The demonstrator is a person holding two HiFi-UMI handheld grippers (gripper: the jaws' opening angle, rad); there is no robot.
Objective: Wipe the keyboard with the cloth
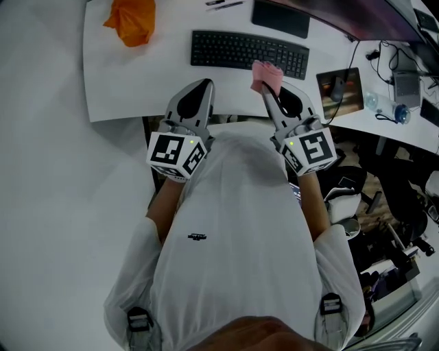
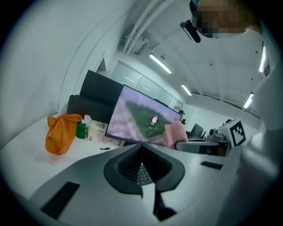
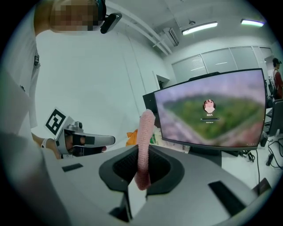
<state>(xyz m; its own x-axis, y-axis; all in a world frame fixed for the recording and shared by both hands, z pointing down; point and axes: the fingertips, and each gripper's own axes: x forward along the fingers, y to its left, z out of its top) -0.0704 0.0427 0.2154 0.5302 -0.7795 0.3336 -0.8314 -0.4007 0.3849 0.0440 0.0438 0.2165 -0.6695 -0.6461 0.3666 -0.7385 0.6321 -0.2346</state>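
A black keyboard (image 1: 247,52) lies on the white desk (image 1: 130,82) ahead of me. My right gripper (image 1: 264,86) is shut on a pink cloth (image 1: 266,75), held above the keyboard's near right edge; in the right gripper view the pink cloth (image 3: 143,145) stands up between the jaws. My left gripper (image 1: 204,86) is shut with nothing in it, held over the desk's front edge, left of the right one. In the left gripper view the keyboard (image 2: 142,173) peeks through the left gripper's (image 2: 141,152) jaws, and the pink cloth (image 2: 175,133) shows to the right.
An orange bag (image 1: 132,19) sits at the desk's far left. A monitor (image 3: 212,110) stands behind the keyboard, with a green bottle (image 2: 81,129) and a carton beside it. A tablet (image 1: 340,89), cables and office chairs lie to the right.
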